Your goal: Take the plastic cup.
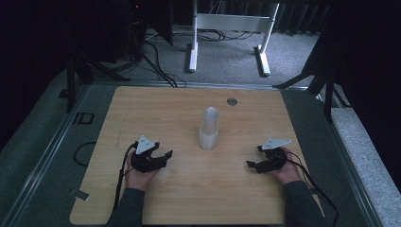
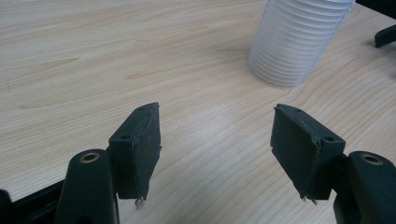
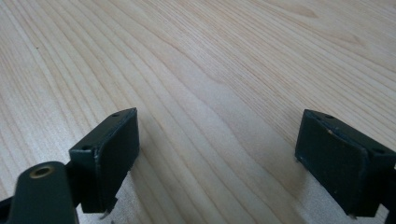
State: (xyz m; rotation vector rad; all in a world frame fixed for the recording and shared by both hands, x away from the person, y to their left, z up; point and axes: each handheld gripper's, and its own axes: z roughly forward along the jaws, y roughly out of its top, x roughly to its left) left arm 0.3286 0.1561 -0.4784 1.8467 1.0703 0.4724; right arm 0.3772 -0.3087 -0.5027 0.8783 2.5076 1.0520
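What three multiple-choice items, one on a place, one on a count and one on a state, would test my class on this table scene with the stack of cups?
1. Where does the stack of cups stand?
A. between the two grippers, further up the table
B. at the table's near left corner
C. on the floor

2. How many small round discs lie on the table beyond the stack?
A. three
B. one
C. none

3. How do the fingers of the left gripper stand?
A. clamped on the stack
B. pressed together
C. apart, with nothing between them

Answers: 1 A, the high view shows the stack midway between the left gripper and the right gripper, further from the person. 2 B, a single grey disc lies near the far edge. 3 C, the left gripper view shows bare wood between its fingers.
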